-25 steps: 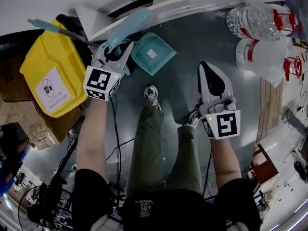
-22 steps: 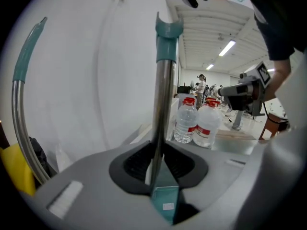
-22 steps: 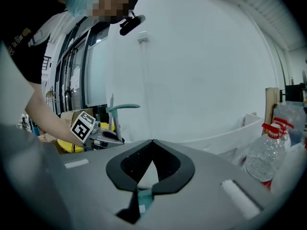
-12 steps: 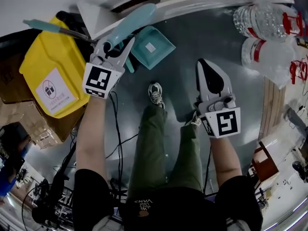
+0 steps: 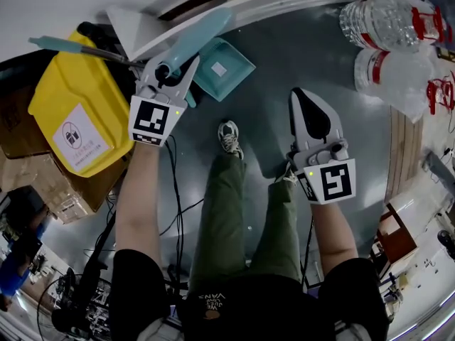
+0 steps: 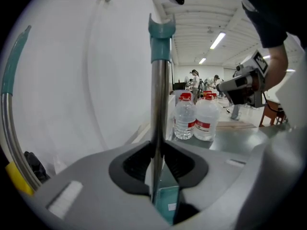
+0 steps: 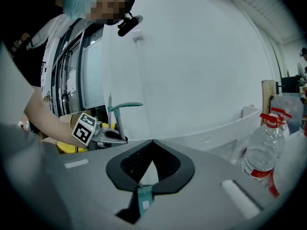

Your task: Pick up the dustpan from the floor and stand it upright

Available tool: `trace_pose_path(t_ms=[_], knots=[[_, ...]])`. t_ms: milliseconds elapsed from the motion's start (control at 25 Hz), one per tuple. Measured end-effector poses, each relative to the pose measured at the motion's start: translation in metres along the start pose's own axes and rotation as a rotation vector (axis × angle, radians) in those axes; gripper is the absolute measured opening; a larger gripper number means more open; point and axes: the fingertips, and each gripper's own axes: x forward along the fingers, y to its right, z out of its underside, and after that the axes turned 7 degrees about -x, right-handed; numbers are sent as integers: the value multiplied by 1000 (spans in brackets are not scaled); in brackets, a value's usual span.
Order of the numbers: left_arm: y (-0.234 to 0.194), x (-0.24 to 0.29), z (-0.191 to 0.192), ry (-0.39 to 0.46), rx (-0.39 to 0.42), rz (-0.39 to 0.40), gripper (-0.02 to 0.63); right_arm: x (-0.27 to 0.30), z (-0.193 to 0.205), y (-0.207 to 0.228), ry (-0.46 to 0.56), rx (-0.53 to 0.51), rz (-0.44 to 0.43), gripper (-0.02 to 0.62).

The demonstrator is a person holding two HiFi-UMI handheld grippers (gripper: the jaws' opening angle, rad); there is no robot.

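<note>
The teal dustpan (image 5: pixel 222 68) has its pan down on the grey floor near the white wall, and its long handle (image 5: pixel 193 35) rises toward me. My left gripper (image 5: pixel 175 69) is shut on that handle. In the left gripper view the pole (image 6: pixel 159 104) runs upright between the pads of the left gripper (image 6: pixel 158 159), with the pan (image 6: pixel 168 206) below. My right gripper (image 5: pixel 311 116) hovers over the floor to the right, shut with nothing in it. In the right gripper view the closed tips of the right gripper (image 7: pixel 151 145) point at the wall, and the pan (image 7: pixel 144 200) shows beneath them.
A yellow bin (image 5: pixel 75 112) stands at the left with a teal-tipped pole (image 5: pixel 57 45) above it and cardboard boxes (image 5: pixel 43 183) beside it. Large water bottles (image 5: pixel 387 27) lie at the right. My shoes (image 5: pixel 227 137) and cables (image 5: pixel 174 204) are on the floor below.
My left gripper has rolled a little with the handle in it, and the pan sits slightly farther from my feet. The right gripper has stayed put.
</note>
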Motion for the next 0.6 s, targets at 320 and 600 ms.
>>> trace_pose_path(t_ms=[320,600], knots=[[6,5,0,-36,6,-15,146,-21,-4,1,3,14,18,2],[19,1,-6,-62,-7,-10,183,-43,-18,6,17,11,25,2]])
